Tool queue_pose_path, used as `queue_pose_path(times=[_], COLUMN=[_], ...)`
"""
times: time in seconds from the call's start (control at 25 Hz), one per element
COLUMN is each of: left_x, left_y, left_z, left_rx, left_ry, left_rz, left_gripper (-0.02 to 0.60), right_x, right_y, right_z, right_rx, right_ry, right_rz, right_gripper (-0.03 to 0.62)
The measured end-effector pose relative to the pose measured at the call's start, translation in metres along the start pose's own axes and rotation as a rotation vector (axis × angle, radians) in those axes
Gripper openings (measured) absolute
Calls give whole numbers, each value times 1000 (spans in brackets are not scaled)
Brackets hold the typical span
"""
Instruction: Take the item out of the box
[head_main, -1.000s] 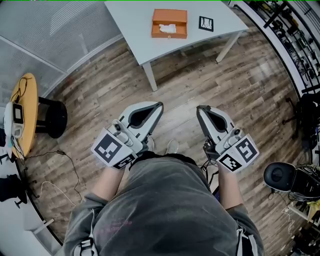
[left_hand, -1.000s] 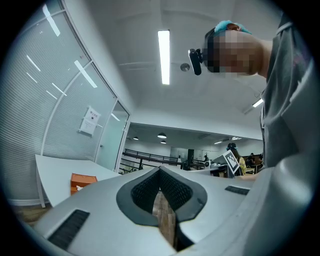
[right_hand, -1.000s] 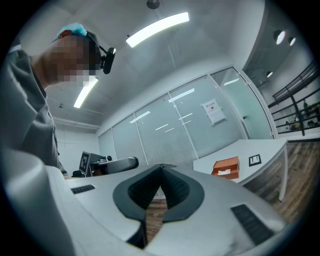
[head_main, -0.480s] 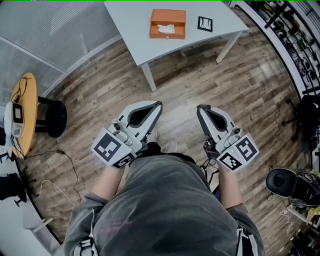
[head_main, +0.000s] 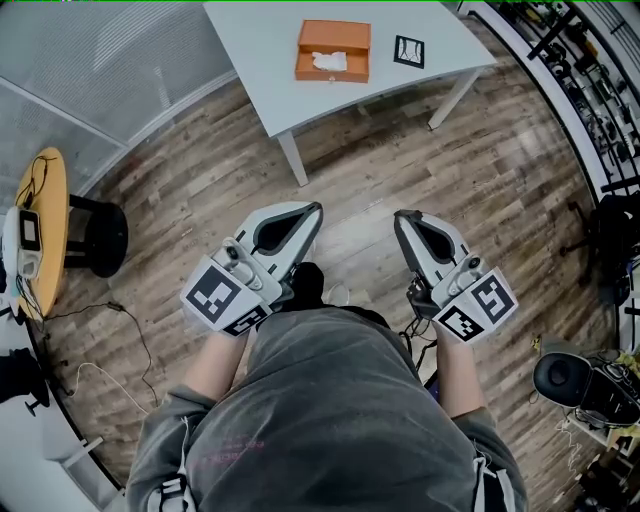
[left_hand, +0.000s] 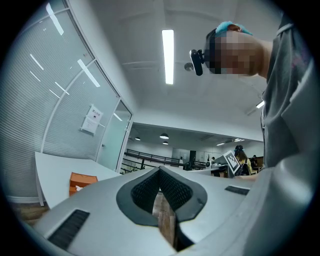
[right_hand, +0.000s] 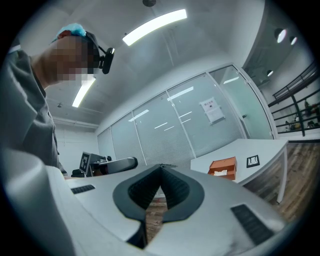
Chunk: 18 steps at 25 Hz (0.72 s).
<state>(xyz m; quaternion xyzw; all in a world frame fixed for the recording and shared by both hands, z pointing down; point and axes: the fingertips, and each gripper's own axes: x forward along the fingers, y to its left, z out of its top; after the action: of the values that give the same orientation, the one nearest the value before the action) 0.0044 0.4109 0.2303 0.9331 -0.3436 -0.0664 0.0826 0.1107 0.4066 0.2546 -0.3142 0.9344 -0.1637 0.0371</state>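
An open orange box (head_main: 333, 51) with a white item (head_main: 328, 61) inside rests on a pale grey table (head_main: 260, 60) at the top of the head view. The box (left_hand: 82, 181) shows small at the left of the left gripper view, and the same box (right_hand: 223, 168) sits at the right of the right gripper view. My left gripper (head_main: 317, 208) and right gripper (head_main: 397, 215) hang over the wooden floor in front of the person's body, far short of the table. Both are shut, tips touching, with nothing between the jaws.
A black-and-white marker card (head_main: 410, 51) lies on the table right of the box. A round yellow side table (head_main: 48, 225) with a device stands at the left, beside a black stool (head_main: 101, 236). An office chair (head_main: 565, 378) stands at the lower right. Cables (head_main: 110, 340) trail on the floor.
The table and box have slid slightly up and left in the head view as the person steps forward. A dark shoe now shows between the grippers. Both grippers stay shut.
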Motion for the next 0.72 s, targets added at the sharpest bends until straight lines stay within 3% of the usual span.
queue_pose_path(times=[0.72], left_x=[41], left_y=[114], left_z=[-3], left_rx=[-32], left_ry=[43], left_rz=[-3], left_gripper=[11], right_x=[104], right_y=[-65], right_z=[2], right_rx=[48], right_ry=[37], right_rz=[0], right_gripper=[5])
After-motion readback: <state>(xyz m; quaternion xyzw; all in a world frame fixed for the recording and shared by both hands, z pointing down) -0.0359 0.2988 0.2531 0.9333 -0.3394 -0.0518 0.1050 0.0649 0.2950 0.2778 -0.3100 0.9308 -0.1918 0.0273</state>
